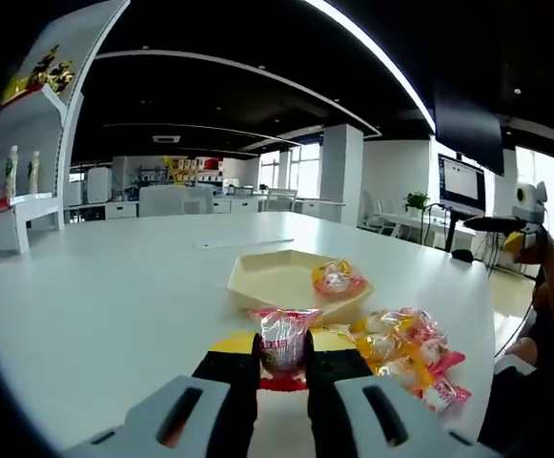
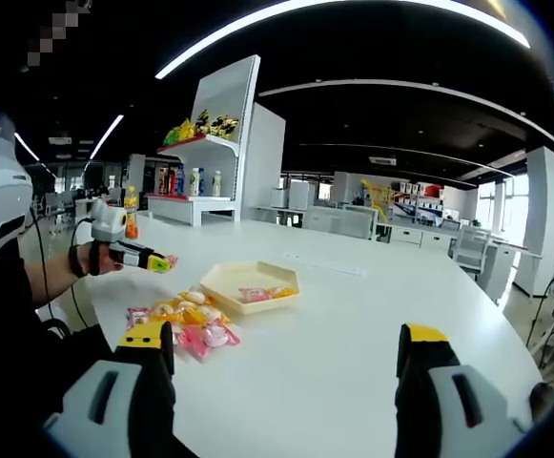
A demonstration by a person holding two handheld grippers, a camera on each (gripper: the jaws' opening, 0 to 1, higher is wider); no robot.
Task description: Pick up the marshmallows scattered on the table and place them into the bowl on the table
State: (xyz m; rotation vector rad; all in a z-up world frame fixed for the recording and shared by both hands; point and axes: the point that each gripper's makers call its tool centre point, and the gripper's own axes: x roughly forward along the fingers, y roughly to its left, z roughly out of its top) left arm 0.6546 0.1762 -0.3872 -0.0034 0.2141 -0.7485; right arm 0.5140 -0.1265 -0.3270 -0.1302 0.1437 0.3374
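Observation:
My left gripper [image 1: 283, 355] is shut on a wrapped marshmallow [image 1: 281, 332] with a pink-and-clear wrapper, held just above the white table. Beyond it sits the beige hexagonal bowl [image 1: 257, 286] holding one wrapped marshmallow [image 1: 335, 277]. A pile of wrapped marshmallows [image 1: 405, 348] lies to the right of the jaws. In the right gripper view, my right gripper [image 2: 284, 345] is wide open with nothing between its jaws, well back from the bowl [image 2: 221, 279] and the pile [image 2: 186, 324]. The left gripper [image 2: 138, 254] hangs to the left of the bowl in a hand.
The round white table [image 2: 353, 315] has wide bare room to the right of the bowl. A white shelf with bottles and snacks [image 2: 205, 162] stands behind it. The right gripper [image 1: 515, 229] and the person's arm [image 1: 553, 286] are at the table's right edge. Desks and chairs stand further back.

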